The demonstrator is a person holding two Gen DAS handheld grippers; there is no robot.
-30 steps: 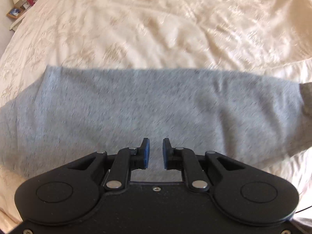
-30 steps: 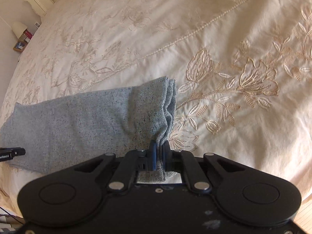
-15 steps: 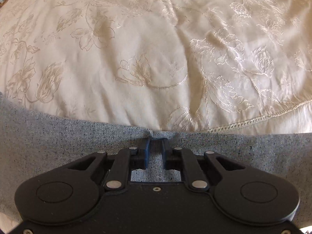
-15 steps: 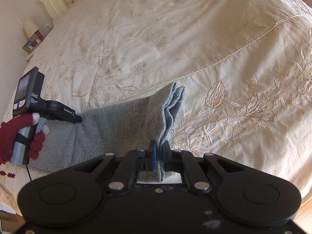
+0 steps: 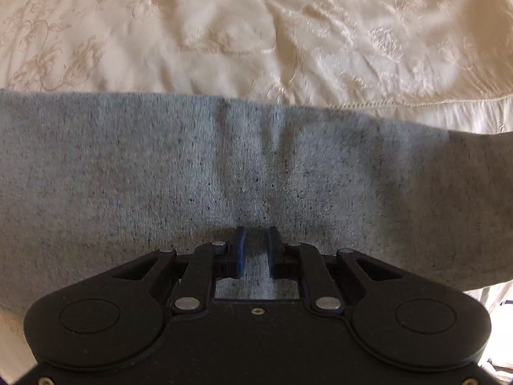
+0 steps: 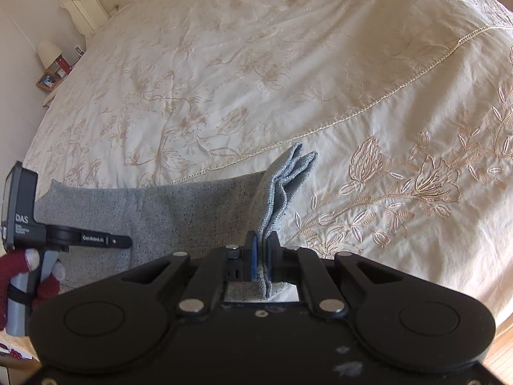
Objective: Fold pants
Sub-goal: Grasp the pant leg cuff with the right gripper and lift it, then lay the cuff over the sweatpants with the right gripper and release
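Cream bedspread (image 6: 288, 73) with embroidered flowers covers a wide bed, and nearly all of it beyond the pants lies bare and free for moving. Behind that stretch stand a tufted headboard (image 6: 96, 3) and, off the bed's far corner, a lamp (image 6: 48, 53) beside a small framed picture (image 6: 47, 81).

On the near part of the bedspread the grey pants (image 6: 179, 205) lie flat as a long band. Their far edge runs straight, close to a corded seam (image 6: 368, 106) stitched across the spread. In the left wrist view the pants (image 5: 224, 173) fill the width of the picture, with shallow creases at the far edge, and a little bedspread (image 5: 256, 32) shows past their near edge at the lower right.

At one end of the pants the cloth is lifted off the bed into a standing fold of several layers. The right tongs (image 6: 262, 256) are clamped tight on the lower part of that fold and point steeply down; the layered corner fans out above and beyond them.

At the other end of the pants, a hand in a red knit glove (image 6: 19, 276) holds the grey handle of the left tongs (image 6: 126, 241), whose thin black tip reaches level over the cloth. Seen from their own camera, the left tongs (image 5: 256, 250) point almost straight down at the pants, close over the cloth. Their jaws stand a little apart with fabric visible between them, but nothing is pinched.
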